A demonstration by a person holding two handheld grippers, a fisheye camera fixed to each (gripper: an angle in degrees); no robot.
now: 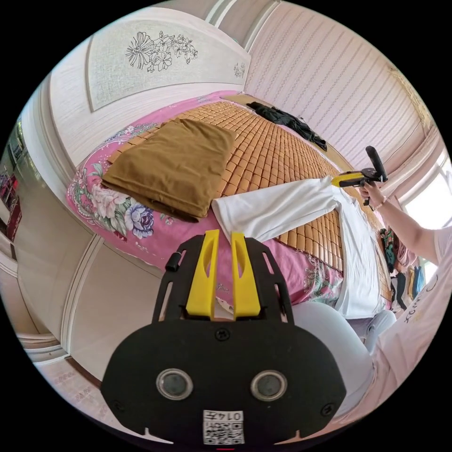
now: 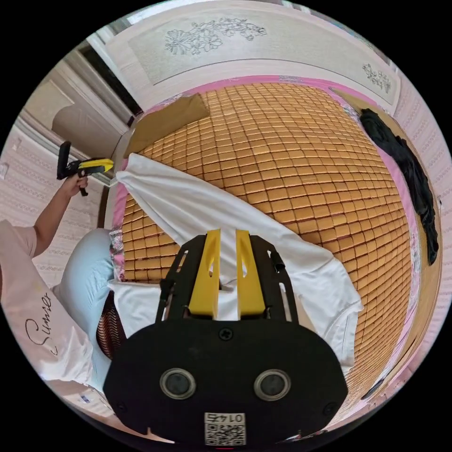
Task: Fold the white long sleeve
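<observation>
Both grippers, left point(image 1: 225, 235) and right point(image 2: 227, 233), jaws clamping the shirt point(image 2: 197, 207), are stretching a sleeve taut (readying the fold) over the bed point(image 2: 292, 155).

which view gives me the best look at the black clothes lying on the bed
The left gripper view: the black clothes lie unobstructed across the far side of the woven mat, in reasonably sharp focus. The right gripper view also shows them, but stretched along the picture's curved edge.
</observation>
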